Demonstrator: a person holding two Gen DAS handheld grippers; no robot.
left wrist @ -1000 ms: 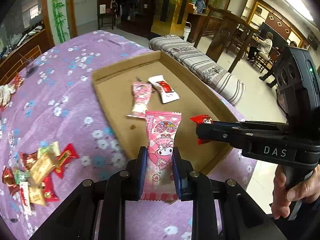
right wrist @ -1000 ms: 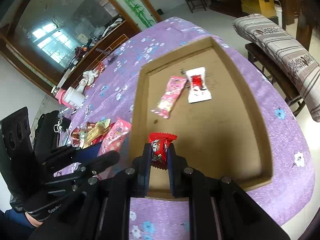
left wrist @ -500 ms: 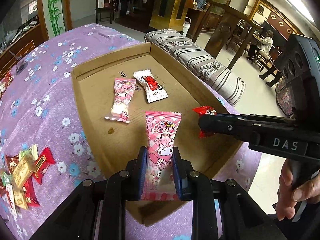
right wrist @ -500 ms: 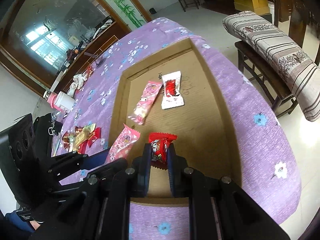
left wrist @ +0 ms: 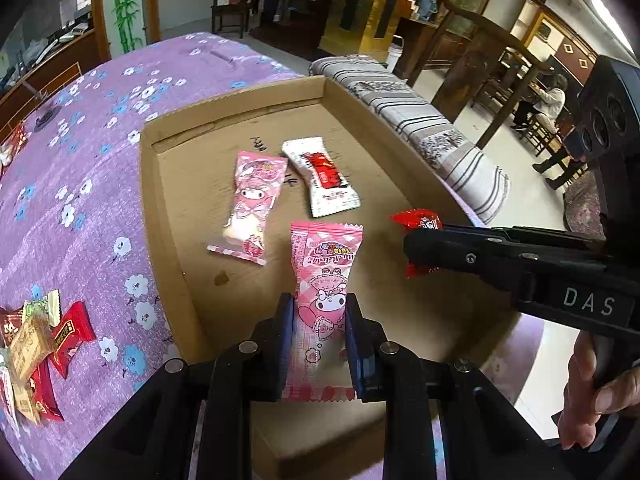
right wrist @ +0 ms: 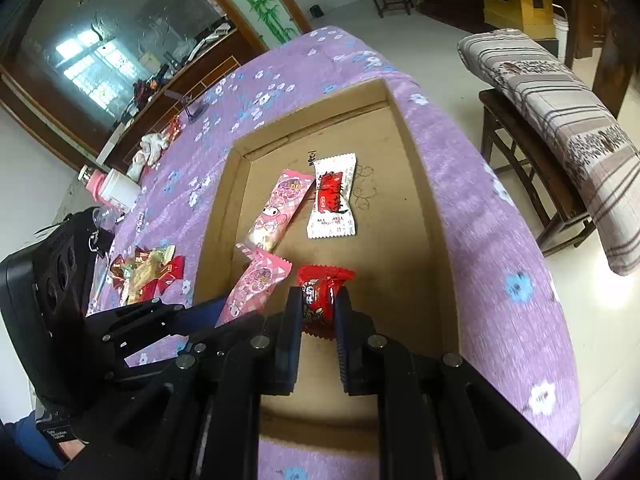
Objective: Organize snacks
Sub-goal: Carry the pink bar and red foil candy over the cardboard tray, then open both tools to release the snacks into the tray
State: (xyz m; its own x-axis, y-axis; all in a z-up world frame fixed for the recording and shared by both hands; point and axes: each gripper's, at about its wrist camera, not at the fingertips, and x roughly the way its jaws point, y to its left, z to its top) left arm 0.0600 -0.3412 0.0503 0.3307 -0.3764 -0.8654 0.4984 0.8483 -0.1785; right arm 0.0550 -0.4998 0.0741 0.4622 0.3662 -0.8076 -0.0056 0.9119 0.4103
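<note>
Item one, pink snack packet [left wrist: 324, 304]: light, soft, crinkly film, pinched at mid-length by the left gripper [left wrist: 316, 336] over the near end of the cardboard tray [left wrist: 148, 184]. Item two, red candy [right wrist: 320, 296]: small, slippery wrapper, clamped across its middle by the right gripper [right wrist: 318, 312] beside it. Both lower ends sit behind the fingers; print is illegible, and the loose snack pile [left wrist: 36, 344] runs off the left frame edge.

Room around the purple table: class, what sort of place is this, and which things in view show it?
Probably a large home hall or a communal dining room: dark wooden furniture, a bench with a striped cushion, a person seated at a far table, and bamboo wall decoration.
</note>
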